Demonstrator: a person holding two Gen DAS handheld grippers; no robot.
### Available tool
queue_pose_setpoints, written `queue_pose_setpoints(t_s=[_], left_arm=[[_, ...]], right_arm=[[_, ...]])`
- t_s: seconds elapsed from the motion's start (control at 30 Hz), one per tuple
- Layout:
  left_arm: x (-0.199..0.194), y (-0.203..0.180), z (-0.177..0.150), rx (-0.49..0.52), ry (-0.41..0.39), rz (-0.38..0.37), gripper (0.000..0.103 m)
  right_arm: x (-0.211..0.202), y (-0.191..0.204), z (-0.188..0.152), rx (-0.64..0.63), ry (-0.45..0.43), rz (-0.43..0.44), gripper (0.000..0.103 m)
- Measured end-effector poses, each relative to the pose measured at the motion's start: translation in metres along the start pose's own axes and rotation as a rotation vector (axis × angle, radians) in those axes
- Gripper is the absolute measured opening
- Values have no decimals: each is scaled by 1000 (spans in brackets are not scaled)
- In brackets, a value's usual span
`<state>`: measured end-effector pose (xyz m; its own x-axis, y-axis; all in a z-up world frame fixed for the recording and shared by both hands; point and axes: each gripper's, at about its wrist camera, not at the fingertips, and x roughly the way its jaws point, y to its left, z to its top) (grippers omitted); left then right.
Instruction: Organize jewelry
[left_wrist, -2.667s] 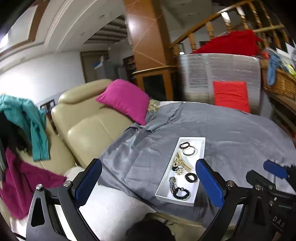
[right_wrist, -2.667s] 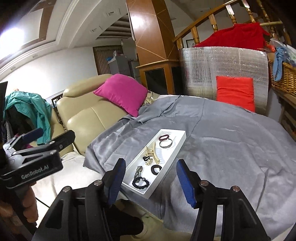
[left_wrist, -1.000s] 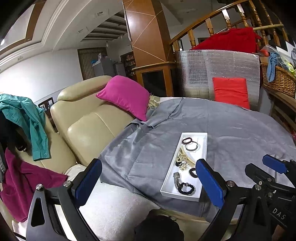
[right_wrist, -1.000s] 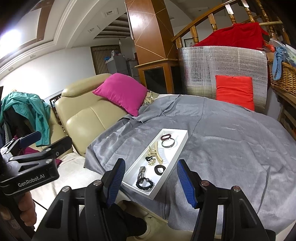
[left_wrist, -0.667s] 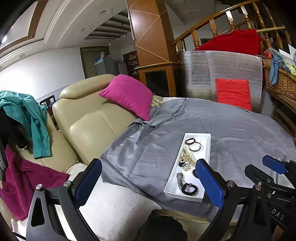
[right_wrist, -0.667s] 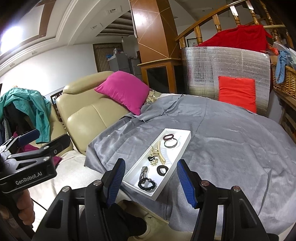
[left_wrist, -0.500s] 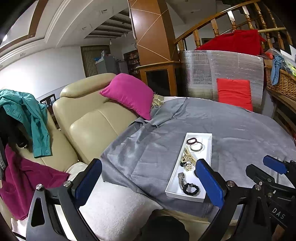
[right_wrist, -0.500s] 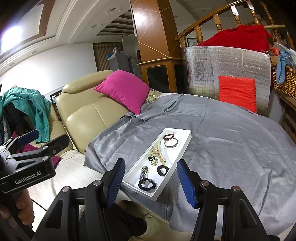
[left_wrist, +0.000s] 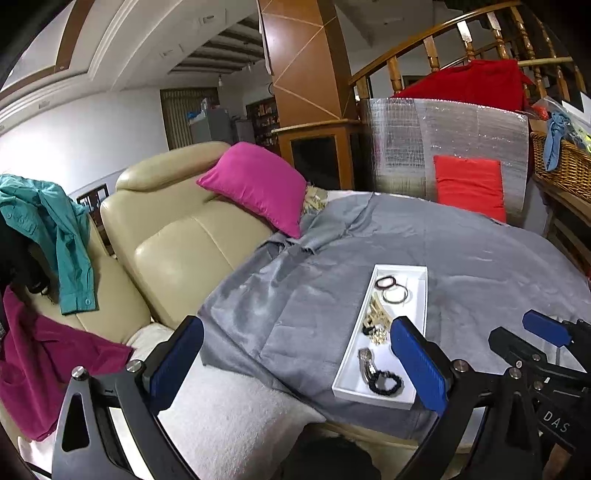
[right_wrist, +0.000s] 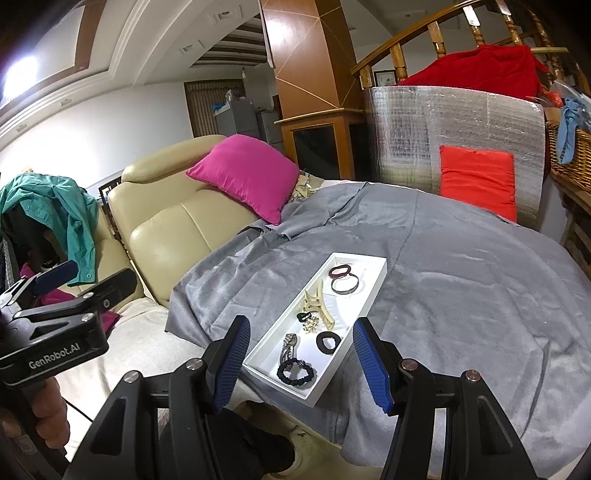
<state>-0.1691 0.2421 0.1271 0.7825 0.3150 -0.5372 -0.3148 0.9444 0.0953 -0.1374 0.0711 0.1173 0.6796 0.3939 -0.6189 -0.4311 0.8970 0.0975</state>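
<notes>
We saw a white tray (left_wrist: 419, 291) of jewelry on a grey cloth (left_wrist: 480, 266).
Our left gripper (left_wrist: 295, 363) hung open and empty near the tray's near end; the right gripper (left_wrist: 543, 332) stood at the right edge. A pink cushion (left_wrist: 258, 184) leaned on the cream sofa (left_wrist: 177, 243).

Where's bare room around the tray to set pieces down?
Widest free patch: grey cloth right of the white rectangular tray, up to the red cushion. A narrower strip lies left of the tray, toward the beige leather sofa. The tray's near half is crowded: black beaded bracelet, silver watch, black scrunchie.
</notes>
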Motion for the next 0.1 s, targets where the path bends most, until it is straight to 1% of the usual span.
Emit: queue_pose_setpoints(t_s=[0.1], left_arm=[[7, -10, 3, 27, 6, 17, 101]], right_arm=[[2, -15, 4, 33, -6, 19, 62]])
